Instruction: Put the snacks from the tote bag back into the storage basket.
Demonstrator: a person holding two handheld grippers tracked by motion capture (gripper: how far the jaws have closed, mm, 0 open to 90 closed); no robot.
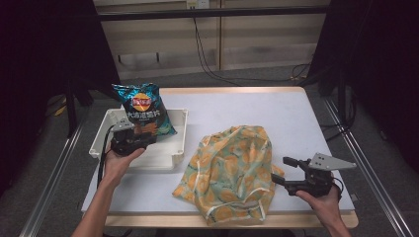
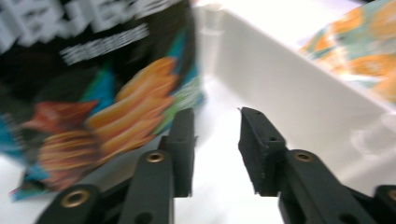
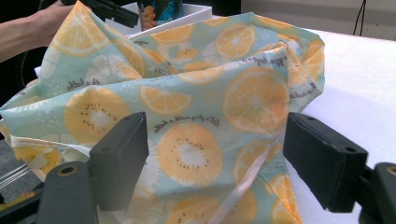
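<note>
In the high view, the white tray sits at the left centre of the frame on the table. A blue chip bag stands tilted in the tray, its top leaning toward the upper left. The left gripper is at the bag's lower edge, at the near side of the tray.

In the left gripper view, the jaws are parted with a clear gap; nothing lies between them. The chip bag occupies the left of that frame, just beside the left jaw; whether it touches is not clear. The tray wall runs across the right.

At centre frame in the high view, a crumpled orange-print fabric bag lies on the table. The right gripper, at lower right, points at its right edge. In the right gripper view, the jaws stand wide apart, the fabric bag just ahead, unpinched.
</note>
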